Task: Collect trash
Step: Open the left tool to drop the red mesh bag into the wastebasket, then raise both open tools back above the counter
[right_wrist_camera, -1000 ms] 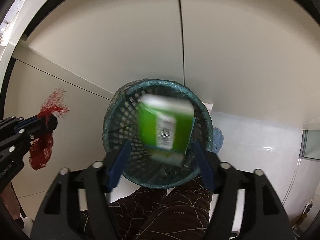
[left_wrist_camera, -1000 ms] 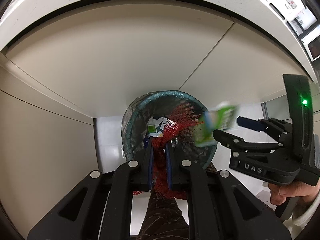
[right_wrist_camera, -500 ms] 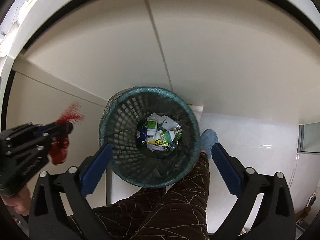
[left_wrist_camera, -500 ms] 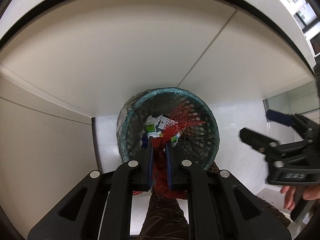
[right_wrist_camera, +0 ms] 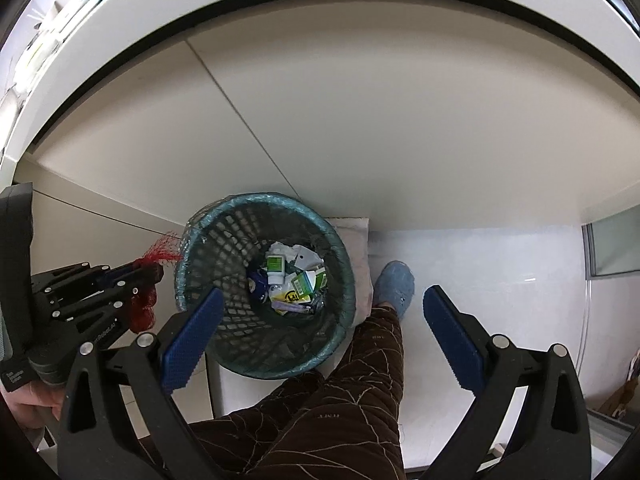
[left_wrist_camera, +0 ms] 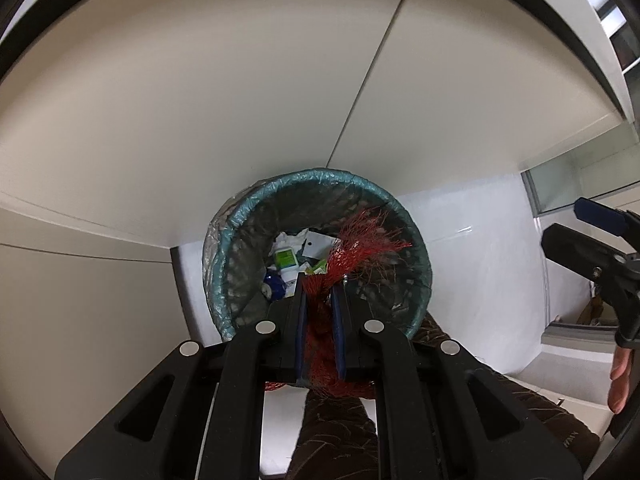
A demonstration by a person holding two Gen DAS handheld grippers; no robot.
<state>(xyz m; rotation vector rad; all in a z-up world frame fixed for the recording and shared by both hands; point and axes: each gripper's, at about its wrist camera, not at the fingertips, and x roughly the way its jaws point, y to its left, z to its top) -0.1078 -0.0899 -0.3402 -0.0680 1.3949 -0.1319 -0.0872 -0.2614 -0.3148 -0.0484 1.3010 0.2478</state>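
Room: I look almost straight down past the white edge of a worktop (right_wrist_camera: pixel 360 20) and its beige cabinet fronts (left_wrist_camera: pixel 200 120) to a pale floor (right_wrist_camera: pixel 500 264).
Bin: one teal mesh bin (right_wrist_camera: pixel 192 248) with a plastic liner stands on the floor against the cabinets, just in front of my leg (right_wrist_camera: pixel 320 412) and beside my blue slipper (right_wrist_camera: pixel 396 284).
What has changed: the green carton (right_wrist_camera: pixel 302 284) that I held over the bin a second ago now lies at the bottom among the other litter, and my right fingers (right_wrist_camera: pixel 318 330) have just been opening and stand wide, nothing between them.
Right side: it has drawn up and away from the rim, so in the left view only its tips show at the picture's edge.
Left side: my left fingers (left_wrist_camera: pixel 320 308) are narrow, pinched on the red net bag (left_wrist_camera: pixel 352 248), which hangs just above the bin mouth with its frayed end over the opening.
Meaning for the task: I judge one piece is delivered and the net is next; letting go here should drop it inside, though the light mesh may cling to the pads.
Count: one bin, one net bag, two sets of fingers, one slipper, several small cartons and papers in the bin, too jumbled to number.
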